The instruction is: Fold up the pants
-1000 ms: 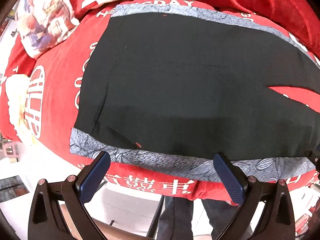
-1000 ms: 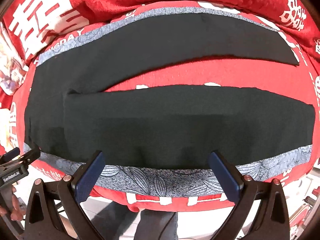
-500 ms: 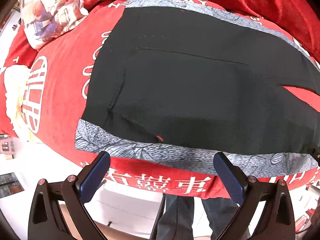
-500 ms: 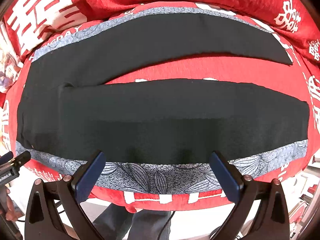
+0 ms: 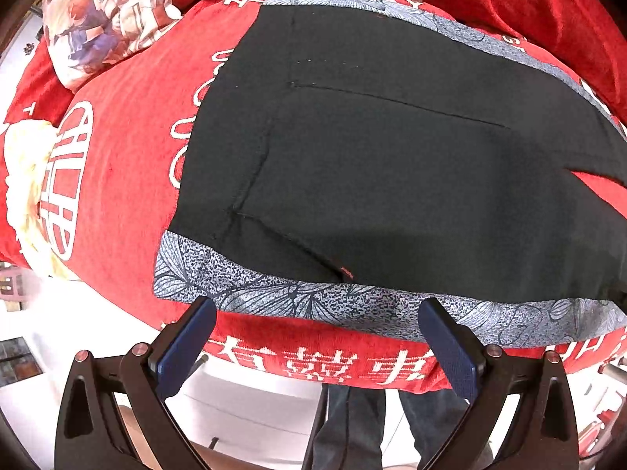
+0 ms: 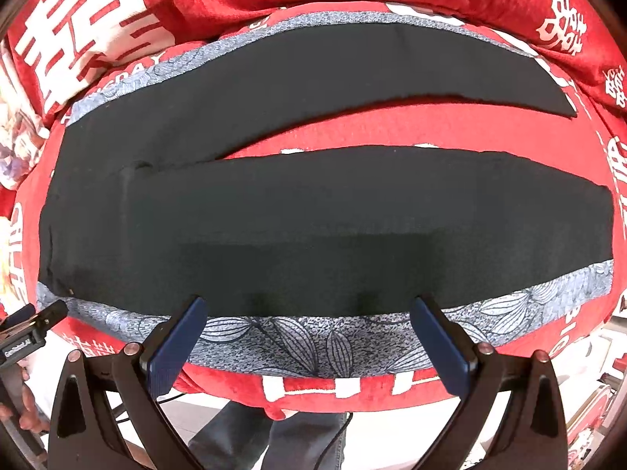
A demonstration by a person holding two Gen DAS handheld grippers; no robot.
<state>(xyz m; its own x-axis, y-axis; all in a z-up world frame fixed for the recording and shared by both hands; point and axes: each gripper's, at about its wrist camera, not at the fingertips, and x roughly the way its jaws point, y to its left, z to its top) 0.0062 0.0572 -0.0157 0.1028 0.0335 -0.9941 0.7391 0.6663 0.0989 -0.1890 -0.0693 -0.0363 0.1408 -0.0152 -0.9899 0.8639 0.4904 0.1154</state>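
Taking the black fabric pants with grey leaf-patterned side stripes (image 5: 392, 164) as the landmark, they lie flat and spread on a red plush blanket with white printed characters (image 5: 117, 203), waist end to the left and both legs running off to the right. Left of the waist, beyond a stretch of bare blanket, sits a pillow printed with pale cartoon figures (image 5: 102, 11), and a cream fluffy patch (image 5: 21, 172) shows at the blanket's left edge (what it belongs to is hard to tell at the warped rim of the view). Just below the pants' near grey stripe hangs the left gripper (image 5: 317, 338), its blue-padded fingers (image 5: 184, 346) spread wide apart with nothing between them, tips just short of the stripe over the blanket's front edge. In the right wrist view the pants (image 6: 313, 227) show full length: the near leg and far leg part from the crotch, with a wedge of red blanket (image 6: 431, 129) between them widening to the right. The right gripper (image 6: 309, 337) sits at the near leg's grey stripe, around its middle, fingers (image 6: 443, 346) likewise wide apart and holding nothing, their tips over the stripe's edge.
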